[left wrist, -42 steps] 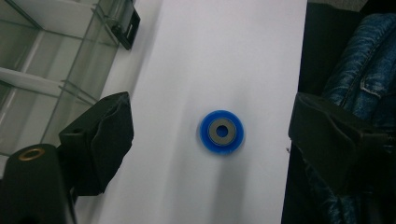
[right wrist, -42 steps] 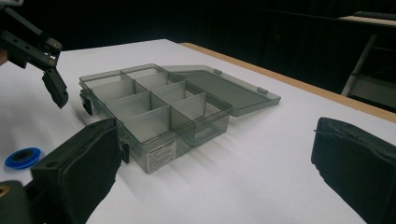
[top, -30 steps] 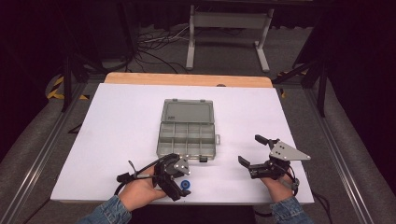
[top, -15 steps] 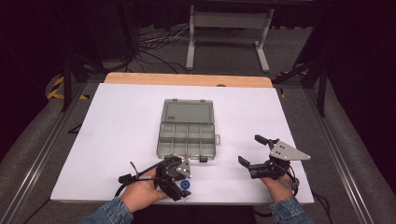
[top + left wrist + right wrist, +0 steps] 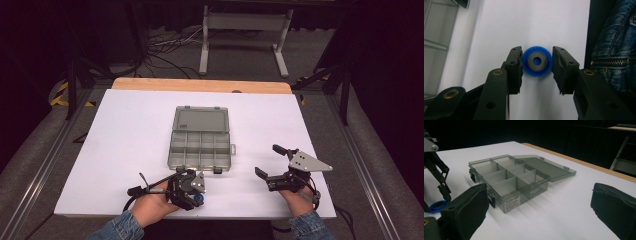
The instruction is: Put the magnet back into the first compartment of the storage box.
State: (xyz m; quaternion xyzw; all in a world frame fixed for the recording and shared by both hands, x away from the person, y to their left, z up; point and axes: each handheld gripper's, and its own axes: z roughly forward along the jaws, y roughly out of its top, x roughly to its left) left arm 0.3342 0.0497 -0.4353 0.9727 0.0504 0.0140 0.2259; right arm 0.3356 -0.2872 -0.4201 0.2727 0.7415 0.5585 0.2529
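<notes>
- Grey see-through organizer box at mid table, lid flipped flat toward the far side, compartments looking empty.
- White table top, wooden strip along the far edge, dark floor with cables and a metal stand beyond.
- Blue ring with a grey centre lying flat on the table near the front edge, just in front of the box's near left corner.
- Left gripper low over the table, held in the left hand; jaws either side of the ring, touching or nearly so — pinching it cannot be told for sure.
- Right gripper near the front right, held in the right hand, jaws spread wide, pointed toward the box, nothing between them.
- Denim sleeves at the bottom edge.
</notes>
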